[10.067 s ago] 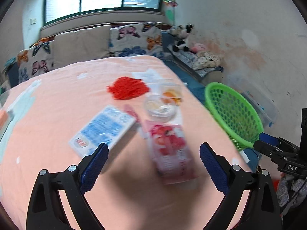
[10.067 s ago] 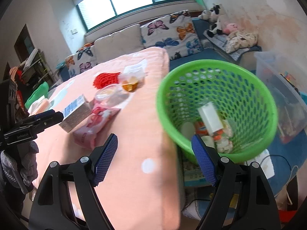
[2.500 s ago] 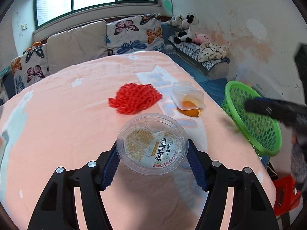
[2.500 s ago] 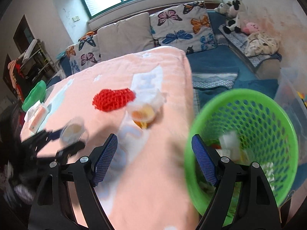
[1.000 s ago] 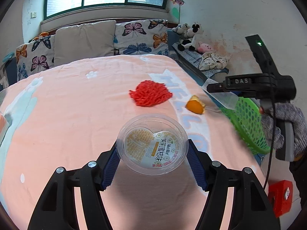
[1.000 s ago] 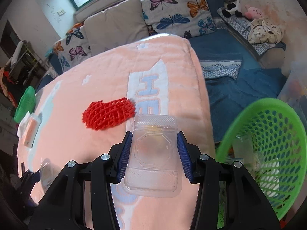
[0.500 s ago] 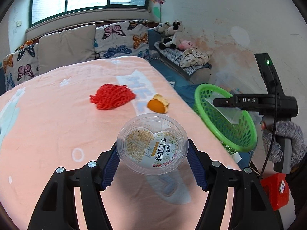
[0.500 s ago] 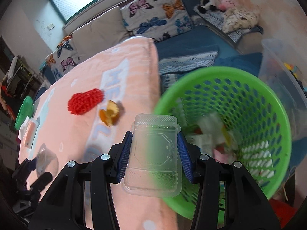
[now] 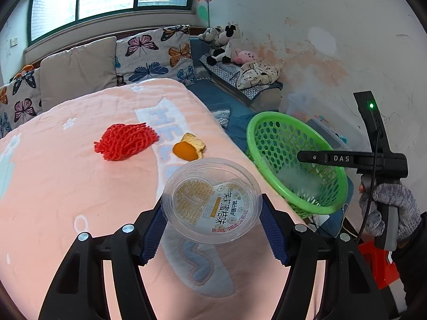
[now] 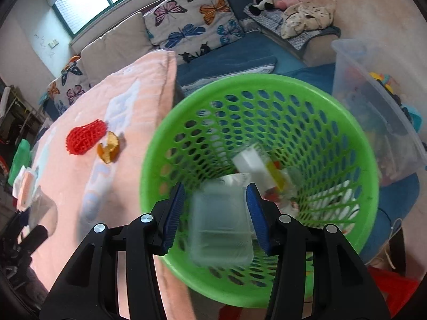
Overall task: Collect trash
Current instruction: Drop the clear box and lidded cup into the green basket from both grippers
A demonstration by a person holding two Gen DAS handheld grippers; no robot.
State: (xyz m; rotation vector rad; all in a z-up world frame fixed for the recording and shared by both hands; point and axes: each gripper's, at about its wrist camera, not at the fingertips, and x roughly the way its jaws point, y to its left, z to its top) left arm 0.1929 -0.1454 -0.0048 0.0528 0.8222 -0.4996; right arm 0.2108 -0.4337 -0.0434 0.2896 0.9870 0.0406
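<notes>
My left gripper (image 9: 212, 228) is shut on a round clear plastic cup with a printed lid (image 9: 212, 200), held above the pink blanket (image 9: 66, 186). My right gripper (image 10: 214, 214) is open over the green mesh basket (image 10: 368, 186). A clear rectangular plastic box (image 10: 221, 229) is blurred between its fingers, loose and dropping into the basket. The basket (image 9: 267, 130) holds several pieces of trash (image 10: 256, 162). A red foam net (image 9: 125, 141) and an orange peel (image 9: 188, 149) lie on the blanket; both also show in the right wrist view, the net (image 10: 85, 136) and the peel (image 10: 108, 149).
The basket stands on the floor off the bed's right edge. A clear storage bin (image 10: 373, 101) stands beside it. A sofa with butterfly cushions (image 9: 152, 53) and soft toys (image 9: 224, 40) line the far wall. A red stool (image 9: 379, 264) is low right.
My right gripper has opened over the basket and let go of the clear box, which is falling. My left gripper, still holding the cup, has moved towards the basket.
</notes>
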